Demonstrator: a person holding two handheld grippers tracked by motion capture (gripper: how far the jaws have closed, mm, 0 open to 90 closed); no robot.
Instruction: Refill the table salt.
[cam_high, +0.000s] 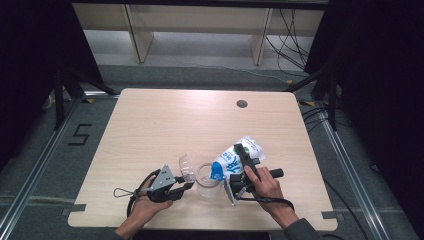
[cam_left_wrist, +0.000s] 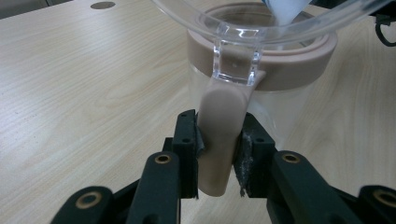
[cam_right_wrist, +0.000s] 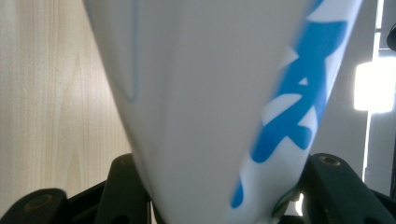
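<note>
Pour step | left gripper (cam_left_wrist: 219, 154) jaws clamp jar handle (cam_left_wrist: 219, 140) – right gripper (cam_high: 239, 176) jaws pinch pouch (cam_high: 235, 160) | we tilt slowly, corner over jar mouth (cam_left_wrist: 261, 28).

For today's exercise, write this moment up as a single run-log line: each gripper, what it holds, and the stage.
left gripper: shut on jar handle | right gripper: shut on white-blue pouch, tilted over jar | lid: open | stage: pouring

high view: above, facing down on table (cam_high: 150, 125) | gripper views: close, level; table shared
</note>
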